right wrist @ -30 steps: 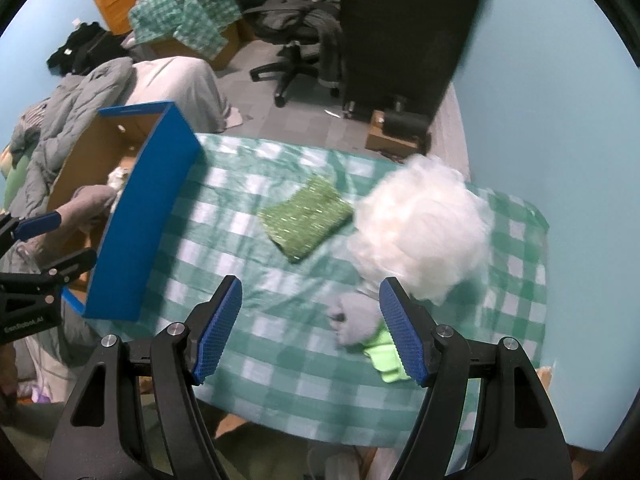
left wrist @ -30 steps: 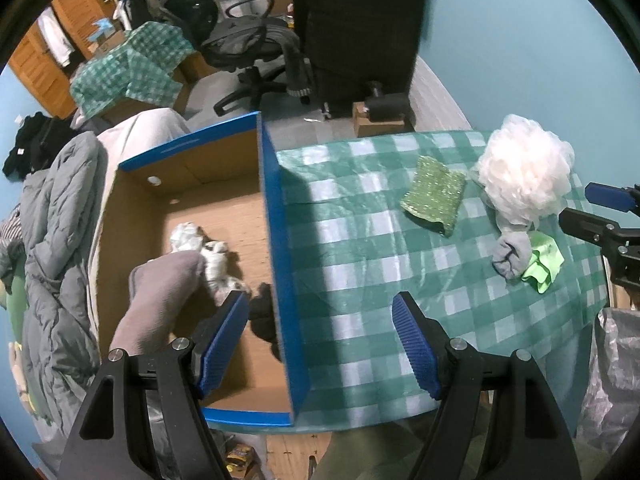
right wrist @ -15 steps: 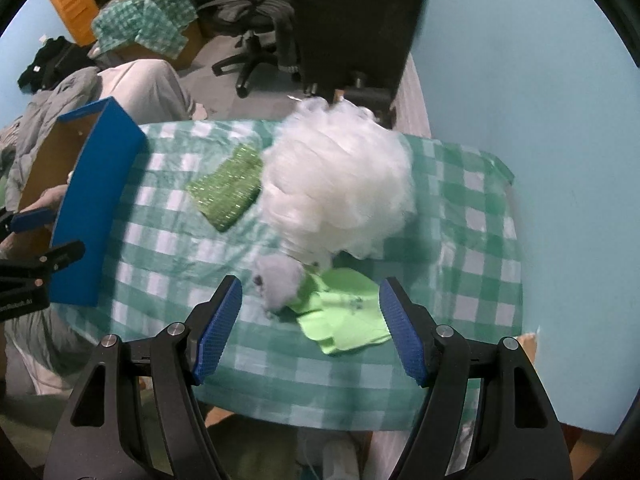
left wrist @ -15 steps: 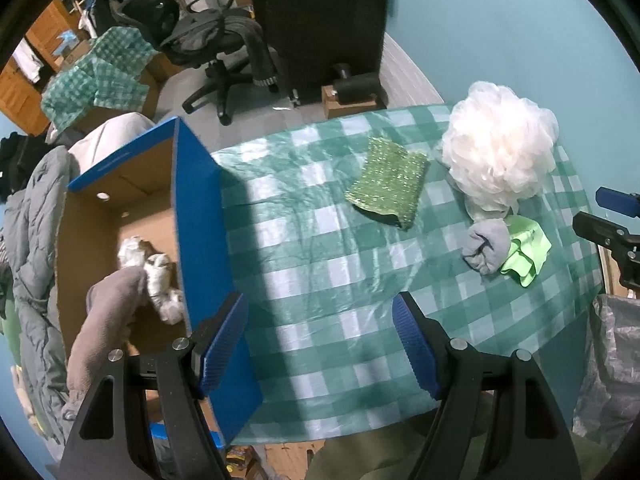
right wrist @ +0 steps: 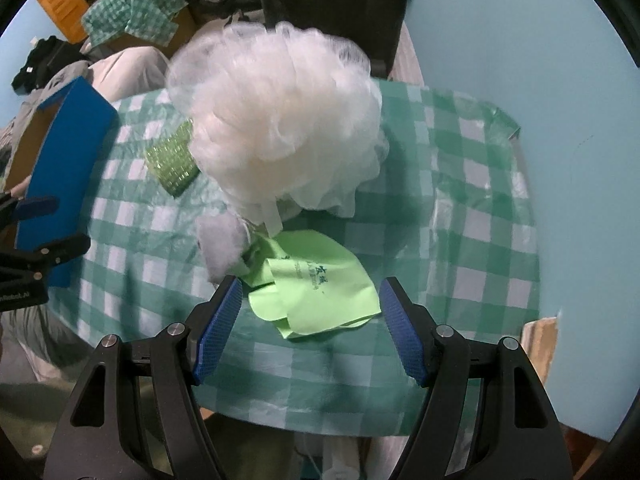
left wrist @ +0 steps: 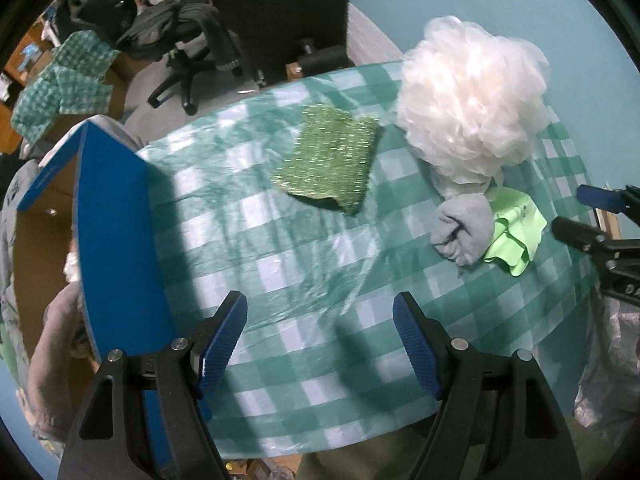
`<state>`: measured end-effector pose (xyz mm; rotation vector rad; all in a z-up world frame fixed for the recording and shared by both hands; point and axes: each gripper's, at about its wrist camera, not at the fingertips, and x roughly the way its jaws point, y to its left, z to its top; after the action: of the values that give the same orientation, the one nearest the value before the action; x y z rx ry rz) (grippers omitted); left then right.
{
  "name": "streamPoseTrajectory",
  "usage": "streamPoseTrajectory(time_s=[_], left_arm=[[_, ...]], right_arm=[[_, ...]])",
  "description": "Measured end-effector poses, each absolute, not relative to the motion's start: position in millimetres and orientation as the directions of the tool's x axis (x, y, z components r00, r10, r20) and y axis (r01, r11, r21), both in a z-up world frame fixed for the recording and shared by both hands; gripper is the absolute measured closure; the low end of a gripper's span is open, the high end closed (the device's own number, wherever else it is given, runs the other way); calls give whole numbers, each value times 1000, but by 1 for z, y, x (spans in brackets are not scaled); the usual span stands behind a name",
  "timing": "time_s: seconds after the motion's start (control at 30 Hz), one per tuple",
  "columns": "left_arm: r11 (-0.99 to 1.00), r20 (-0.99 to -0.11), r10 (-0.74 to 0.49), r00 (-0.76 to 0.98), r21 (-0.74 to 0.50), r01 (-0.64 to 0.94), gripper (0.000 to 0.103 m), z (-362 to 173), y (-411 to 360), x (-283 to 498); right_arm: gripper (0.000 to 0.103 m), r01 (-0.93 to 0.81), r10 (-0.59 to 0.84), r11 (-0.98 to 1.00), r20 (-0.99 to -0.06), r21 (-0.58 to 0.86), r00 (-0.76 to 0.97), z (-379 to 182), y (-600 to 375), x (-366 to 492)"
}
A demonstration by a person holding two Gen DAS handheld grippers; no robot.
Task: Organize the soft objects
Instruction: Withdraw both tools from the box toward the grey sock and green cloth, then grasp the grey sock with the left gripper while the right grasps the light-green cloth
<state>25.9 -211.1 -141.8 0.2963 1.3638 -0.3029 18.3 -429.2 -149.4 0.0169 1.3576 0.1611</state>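
Observation:
On the green checked tablecloth (left wrist: 304, 264) lie a sparkly green sponge cloth (left wrist: 330, 158), a big white mesh bath pouf (left wrist: 472, 96), a grey rolled sock (left wrist: 464, 228) and a lime green cloth (left wrist: 516, 236). My left gripper (left wrist: 320, 336) hangs open over bare cloth, near the blue-sided cardboard box (left wrist: 116, 236). My right gripper (right wrist: 310, 324) is open just above the lime green cloth (right wrist: 316, 284), beside the sock (right wrist: 222, 246) and below the pouf (right wrist: 280, 128). Nothing is held.
The box at the table's left holds a grey sock (left wrist: 52, 356) and other soft items, mostly hidden behind its wall. An office chair (left wrist: 180, 48), a dark cabinet (left wrist: 280, 8) and the teal wall (right wrist: 520, 40) stand beyond the table. A plastic bag (left wrist: 608, 360) hangs at the right.
Both grippers have moved right and lower, away from the box. The left one left the box for the tablecloth; the right one now stands over the lime green cloth. Both stayed open.

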Motion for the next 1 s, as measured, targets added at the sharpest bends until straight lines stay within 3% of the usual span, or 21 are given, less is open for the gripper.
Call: streamPoseTrajectory(time_s=[0.7, 0.87, 1.0], left_arm=[[889, -982, -85, 170, 3, 459, 26, -181, -262, 26], [878, -980, -98, 172, -4, 478, 22, -182, -274, 23], [872, -981, -98, 166, -4, 490, 22, -183, -284, 21]], right_arm=[[31, -236, 78, 971, -984, 38, 162, -222, -412, 17], [50, -240, 83, 970, -983, 42, 165, -224, -411, 14], [89, -229, 110, 971, -981, 71, 162, -222, -423, 14]])
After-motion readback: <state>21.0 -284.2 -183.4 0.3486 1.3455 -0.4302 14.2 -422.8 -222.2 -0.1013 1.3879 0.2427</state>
